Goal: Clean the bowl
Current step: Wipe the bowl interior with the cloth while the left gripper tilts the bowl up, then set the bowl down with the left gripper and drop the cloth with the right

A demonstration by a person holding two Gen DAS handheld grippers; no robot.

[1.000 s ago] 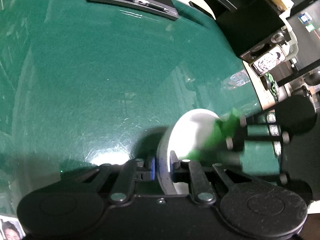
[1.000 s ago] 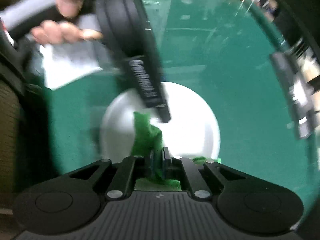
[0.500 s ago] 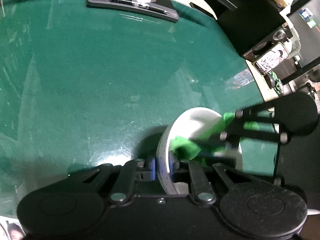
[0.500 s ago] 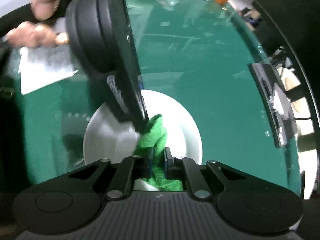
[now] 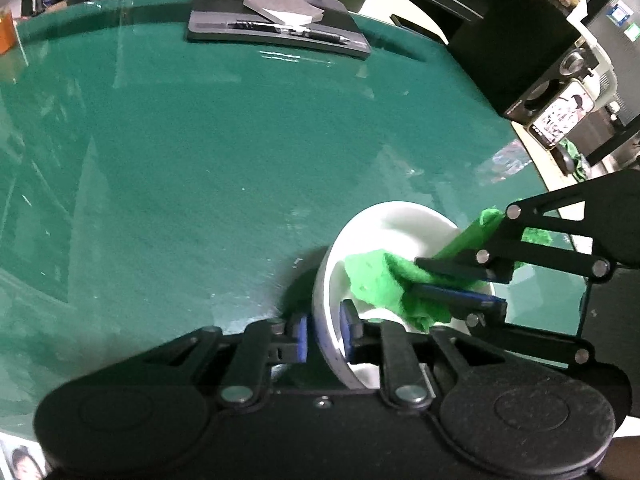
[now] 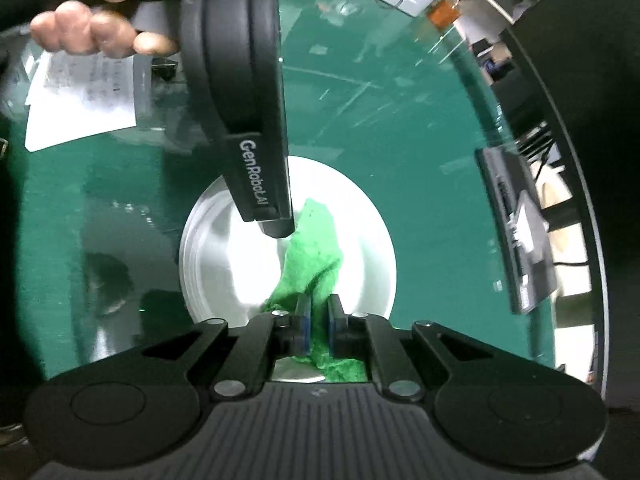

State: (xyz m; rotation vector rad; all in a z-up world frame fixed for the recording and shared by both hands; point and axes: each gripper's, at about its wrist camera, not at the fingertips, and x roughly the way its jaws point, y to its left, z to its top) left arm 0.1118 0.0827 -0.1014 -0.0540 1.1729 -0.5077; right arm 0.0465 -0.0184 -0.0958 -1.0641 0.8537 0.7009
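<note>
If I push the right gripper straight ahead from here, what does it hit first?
Probably the inside of the white bowl: the right gripper points down into it, and its green cloth already lies there. The left gripper's finger sits just beyond; depth is unclear.

My left camera sits low behind my left claw (image 5: 324,338), looking out across the green table (image 5: 200,160) toward its far edge, very near the white bowl (image 5: 404,220). My right camera looks steeply down over my right claw (image 6: 316,320) into that bowl (image 6: 360,216). The 2 views share the bowl, the green cloth (image 5: 380,276) and the table.
</note>
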